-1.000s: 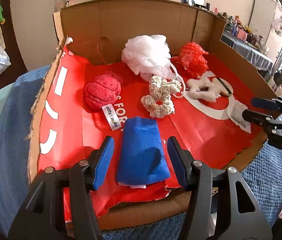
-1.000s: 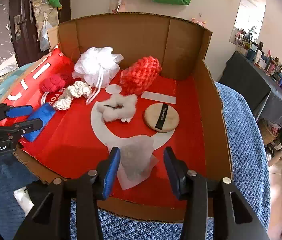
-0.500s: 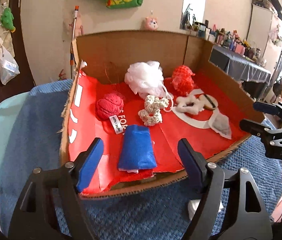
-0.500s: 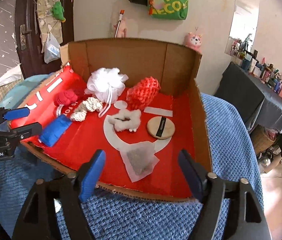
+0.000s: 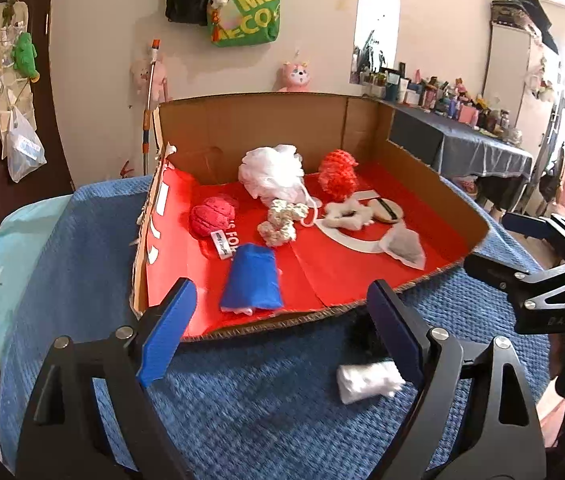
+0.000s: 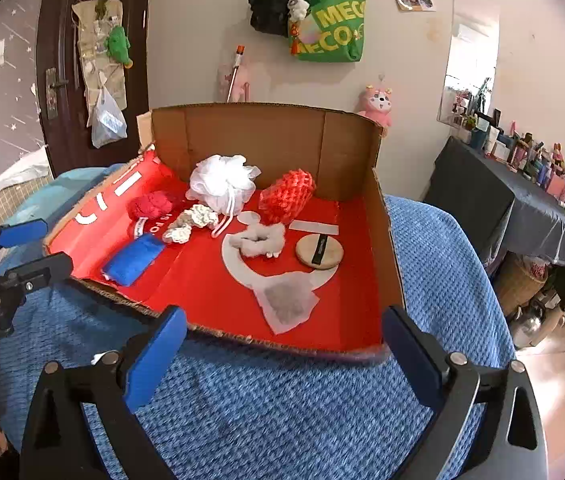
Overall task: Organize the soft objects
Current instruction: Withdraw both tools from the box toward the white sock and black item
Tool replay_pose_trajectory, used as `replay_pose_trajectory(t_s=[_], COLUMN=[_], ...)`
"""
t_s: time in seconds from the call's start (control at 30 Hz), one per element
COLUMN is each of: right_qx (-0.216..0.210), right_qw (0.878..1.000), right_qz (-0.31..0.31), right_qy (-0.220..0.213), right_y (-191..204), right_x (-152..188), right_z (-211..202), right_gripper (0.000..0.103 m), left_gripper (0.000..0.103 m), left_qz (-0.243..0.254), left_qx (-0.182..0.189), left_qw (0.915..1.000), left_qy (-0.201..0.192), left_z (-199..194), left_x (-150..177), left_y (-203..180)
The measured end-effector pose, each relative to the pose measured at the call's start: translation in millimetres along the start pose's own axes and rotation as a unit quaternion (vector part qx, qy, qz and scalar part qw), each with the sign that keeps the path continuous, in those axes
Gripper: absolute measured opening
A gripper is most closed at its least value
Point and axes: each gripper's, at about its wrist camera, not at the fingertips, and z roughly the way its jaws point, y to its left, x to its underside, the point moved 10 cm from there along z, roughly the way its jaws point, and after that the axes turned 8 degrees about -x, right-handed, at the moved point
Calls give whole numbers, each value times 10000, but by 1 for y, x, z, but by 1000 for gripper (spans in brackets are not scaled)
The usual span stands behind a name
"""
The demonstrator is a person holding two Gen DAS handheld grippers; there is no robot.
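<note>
In front of the cardboard box (image 5: 422, 168), both hand-held grippers, left hand-held gripper (image 5: 282, 332) and right hand-held gripper (image 6: 282, 356), have just been opening wide and hold nothing; the placing step seems done, and next the white roll (image 5: 368, 376) at 5 o'clock needs a grasp.

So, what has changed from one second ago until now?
Both tongs, left and right, drew back from the cardboard box and have just been opening; nothing is between them. The blue cloth and the grey sachet, earlier between the pads, lie released. The other soft items kept their places.
</note>
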Motion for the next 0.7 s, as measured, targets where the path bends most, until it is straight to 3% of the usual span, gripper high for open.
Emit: replay_pose_trajectory(t_s=[0.5,0.7], right_qx=[131,123], right_qw=[9975,9971], right_qz=[371,450], right_qy=[-592,-599], right_y=[6,9], right_x=[40,62], right_z=[-40,-40], right_gripper=[103,103], left_gripper=[95,95], left_qz=[-11,-111], left_qx=[-118,-125], left_qw=[9988,9991], left_qy=[-472,-389], left_z=[-35,-34], left_x=[38,56], left_y=[-18,-19])
